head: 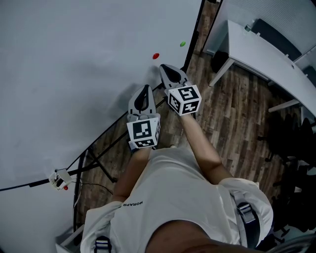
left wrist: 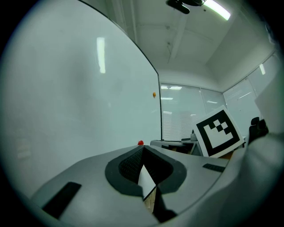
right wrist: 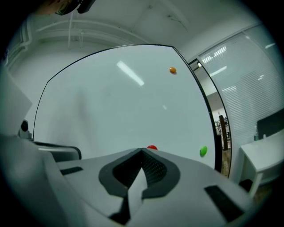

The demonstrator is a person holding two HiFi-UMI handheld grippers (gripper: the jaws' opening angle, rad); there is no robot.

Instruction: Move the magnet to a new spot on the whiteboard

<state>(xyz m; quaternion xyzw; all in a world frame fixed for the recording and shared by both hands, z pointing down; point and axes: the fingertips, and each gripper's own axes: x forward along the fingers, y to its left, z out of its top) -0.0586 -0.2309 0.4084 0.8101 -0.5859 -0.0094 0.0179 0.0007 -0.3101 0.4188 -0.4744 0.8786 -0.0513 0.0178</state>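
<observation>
Left claw (head: pixel 144 90) and right claw (head: pixel 165 68) sit closed, empty; we judge approach in hand: right claw must open around red magnet (head: pixel 156 56) on whiteboard (head: pixel 74 74).

Your head view is dim and cool-toned, with flat, even light and only faint shading across the glossy white whiteboard (head: pixel 74 74). Both gripper views bend hard at the edges and go black in the corners, and a long bright ceiling strip light (left wrist: pixel 219 9) glares at the top of the left one. Pale streaks of reflected light sit on the board, and the closest foreground is soft.
</observation>
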